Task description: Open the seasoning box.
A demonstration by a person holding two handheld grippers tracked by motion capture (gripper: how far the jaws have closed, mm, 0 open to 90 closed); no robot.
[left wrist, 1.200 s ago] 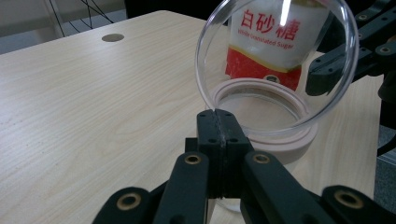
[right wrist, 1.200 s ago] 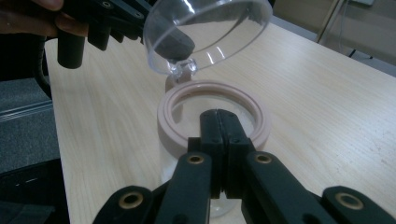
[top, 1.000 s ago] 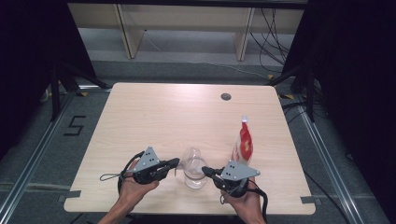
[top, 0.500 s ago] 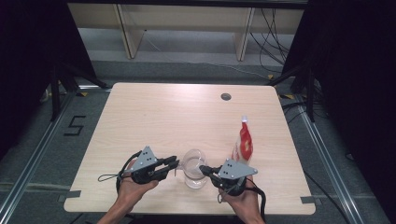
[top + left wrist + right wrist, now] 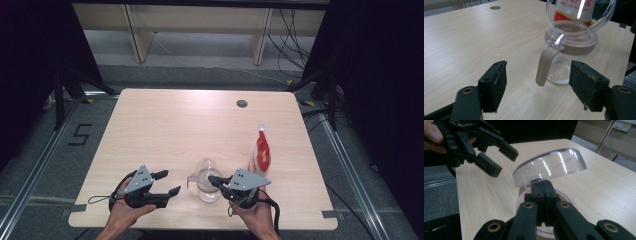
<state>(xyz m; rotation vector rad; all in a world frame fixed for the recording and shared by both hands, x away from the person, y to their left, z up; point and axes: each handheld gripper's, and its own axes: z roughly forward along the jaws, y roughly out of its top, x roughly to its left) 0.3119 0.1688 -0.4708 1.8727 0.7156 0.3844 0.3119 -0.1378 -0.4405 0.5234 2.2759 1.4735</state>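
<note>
The left gripper has just been opening its jaws, and they now stand wide with nothing pressed between them; in the left gripper view the beige handle of the clear glass jar with a beige rim and a hinged clear dome lid hangs in the gap just ahead of the two black pads, touching neither. The jar stands upright on the pale wooden table, apart from this gripper and just beyond it. Its lid is tipped up and back off the rim; a thin whitish film seems to lie at the bottom of the jar, though it is too faint to tell what it is. The right gripper, on the jar's far side from the left one, has its jaws pressed tightly together at the jar's rim, under the raised edge of the lid; whether they pinch anything cannot be told. Beyond the jar on that side, near it, stands an upright red and white plastic pouch. Far behind the jar, a small round dark grommet is set in the table.
</note>
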